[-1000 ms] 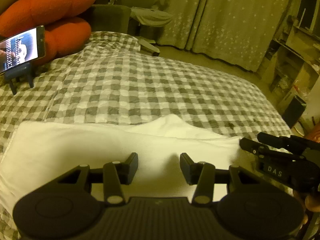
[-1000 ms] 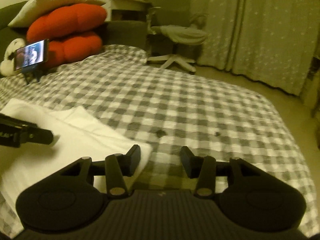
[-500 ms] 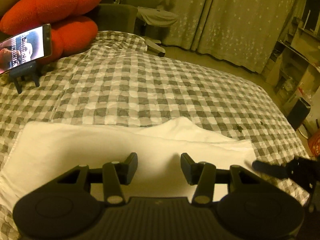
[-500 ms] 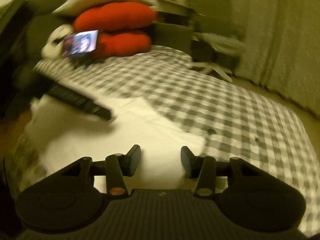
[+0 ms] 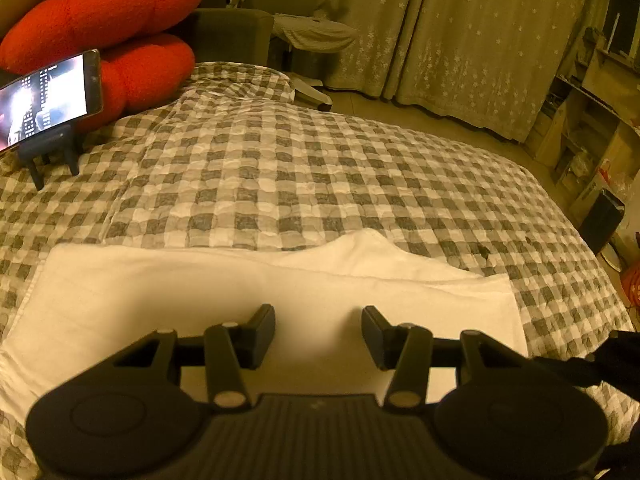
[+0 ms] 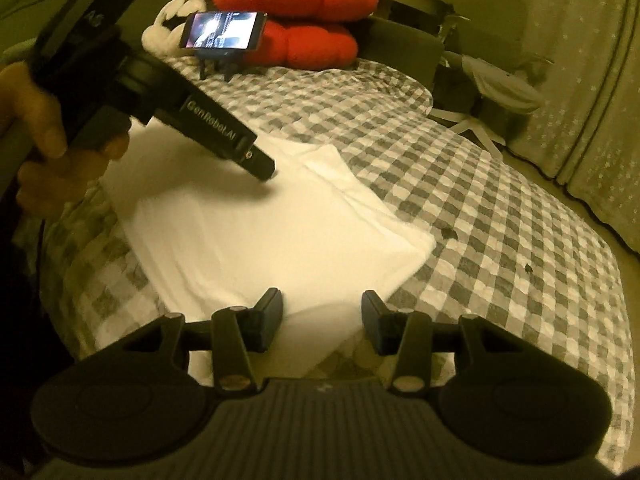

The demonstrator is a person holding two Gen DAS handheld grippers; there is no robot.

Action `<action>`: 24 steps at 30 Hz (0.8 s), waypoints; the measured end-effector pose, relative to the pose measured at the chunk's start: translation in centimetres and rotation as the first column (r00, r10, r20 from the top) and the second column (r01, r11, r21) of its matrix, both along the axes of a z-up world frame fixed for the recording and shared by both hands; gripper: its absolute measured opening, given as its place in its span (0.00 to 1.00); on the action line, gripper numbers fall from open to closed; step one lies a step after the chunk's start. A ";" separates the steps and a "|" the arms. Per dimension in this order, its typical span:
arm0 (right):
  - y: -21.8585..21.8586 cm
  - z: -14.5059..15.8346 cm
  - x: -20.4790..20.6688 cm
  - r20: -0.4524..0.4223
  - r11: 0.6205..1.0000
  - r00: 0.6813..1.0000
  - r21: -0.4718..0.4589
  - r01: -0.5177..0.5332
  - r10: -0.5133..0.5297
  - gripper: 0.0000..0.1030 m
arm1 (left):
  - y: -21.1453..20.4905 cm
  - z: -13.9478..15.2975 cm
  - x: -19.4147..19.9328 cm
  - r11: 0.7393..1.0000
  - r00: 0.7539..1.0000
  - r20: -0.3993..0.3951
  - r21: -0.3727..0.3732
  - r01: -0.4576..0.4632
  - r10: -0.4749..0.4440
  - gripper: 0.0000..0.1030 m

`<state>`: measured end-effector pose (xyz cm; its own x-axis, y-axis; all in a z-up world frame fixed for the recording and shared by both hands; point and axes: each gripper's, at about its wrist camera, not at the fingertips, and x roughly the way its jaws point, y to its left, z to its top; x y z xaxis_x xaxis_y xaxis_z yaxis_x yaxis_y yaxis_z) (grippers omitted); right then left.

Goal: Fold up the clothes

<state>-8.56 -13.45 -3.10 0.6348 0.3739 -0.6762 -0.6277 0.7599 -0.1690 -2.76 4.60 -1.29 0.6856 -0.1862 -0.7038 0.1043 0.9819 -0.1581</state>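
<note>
A white folded garment (image 5: pixel 256 300) lies flat on the near part of a checked bedspread (image 5: pixel 320 176), its long edge running left to right; a small raised flap (image 5: pixel 368 246) shows at its far edge. The left gripper (image 5: pixel 318 330) hovers over the garment's middle, jaws parted with nothing between them. The right gripper (image 6: pixel 322 314) hangs over the garment's near right corner (image 6: pixel 416 248), jaws likewise parted and empty. The cloth appears light, soft and limp; it would likely sag if lifted from one point. Corners or the layered right edge offer the surest hold, pinching all layers together. A phone on a stand (image 5: pixel 44 100) sits far left.
</note>
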 end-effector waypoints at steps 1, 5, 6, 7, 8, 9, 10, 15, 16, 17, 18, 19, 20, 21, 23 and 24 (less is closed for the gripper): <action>0.0 0.1 -0.2 0.004 1.000 1.000 -0.007 -0.005 0.005 0.45 | 0.0 0.0 0.0 1.000 1.000 0.000 0.001 0.001 -0.001 0.48; 0.1 0.7 -0.9 0.033 0.999 0.999 0.007 -0.032 0.032 0.45 | -0.2 0.3 -0.4 1.000 1.000 0.002 -0.019 0.007 -0.007 0.48; 0.3 0.8 -1.2 0.038 0.999 0.998 0.016 -0.048 0.047 0.45 | -0.3 0.5 -0.5 0.999 1.000 0.005 -0.032 0.014 -0.014 0.48; 0.4 0.8 -1.3 0.035 0.998 0.998 0.016 -0.060 0.059 0.45 | -0.4 0.7 -0.7 0.999 1.000 0.010 -0.044 0.024 -0.023 0.48; 0.6 0.6 -1.3 0.026 0.998 0.998 0.010 -0.065 0.065 0.45 | -0.6 1.0 -0.9 0.998 0.999 0.026 -0.050 0.042 -0.040 0.48; 0.7 0.5 -1.2 0.017 0.997 0.997 0.004 -0.071 0.071 0.45 | -0.8 1.3 -1.2 0.997 0.998 0.042 -0.054 0.059 -0.057 0.48; 0.9 0.3 -1.2 0.008 0.997 0.997 -0.002 -0.076 0.076 0.45 | -1.1 1.3 -1.4 0.996 0.996 0.050 -0.051 0.070 -0.068 0.48; 0.9 0.1 -1.2 -0.040 0.994 0.994 -0.023 -0.106 0.105 0.45 | -1.6 0.4 -0.9 0.998 0.998 0.000 -0.032 0.063 -0.063 0.48; 0.8 0.1 -1.3 -0.048 0.993 0.992 -0.028 -0.116 0.114 0.45 | -1.6 0.2 -0.8 0.998 0.998 -0.009 -0.029 0.061 -0.062 0.48; 0.7 0.1 -1.4 -0.051 0.992 0.991 -0.033 -0.123 0.122 0.45 | -1.6 0.2 -0.7 0.998 0.998 -0.009 -0.032 0.060 -0.060 0.48; 0.5 0.2 -1.4 -0.053 0.992 0.991 -0.032 -0.125 0.124 0.46 | -1.5 0.2 -0.8 0.998 0.998 -0.005 -0.032 0.059 -0.059 0.48; 0.3 0.4 -1.4 -0.058 0.992 0.991 -0.023 -0.121 0.120 0.46 | -1.5 0.3 -0.9 0.998 0.998 -0.002 -0.032 0.058 -0.059 0.48; 0.0 0.5 -1.3 -0.065 0.994 0.992 -0.010 -0.113 0.113 0.46 | -1.4 0.3 -1.0 0.998 0.998 0.003 -0.033 0.060 -0.060 0.48; -0.3 0.7 -1.1 -0.067 0.995 0.992 0.005 -0.104 0.104 0.46 | -1.3 0.3 -1.1 0.997 0.998 0.006 -0.034 0.062 -0.062 0.48; -1.1 1.3 -0.8 -0.062 0.996 0.995 0.038 -0.078 0.080 0.46 | -1.3 0.3 -1.2 0.997 0.998 0.005 -0.038 0.064 -0.064 0.48; -1.6 1.6 -0.5 -0.061 0.997 0.997 0.066 -0.051 0.055 0.48 | -1.4 0.3 -1.2 0.997 0.998 0.001 -0.039 0.069 -0.069 0.47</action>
<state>-9.06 -15.05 -1.49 0.5702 0.4496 -0.6875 -0.6750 0.7334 -0.0802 -3.99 3.18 -1.02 0.6701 -0.2604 -0.6951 0.1720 0.9654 -0.1958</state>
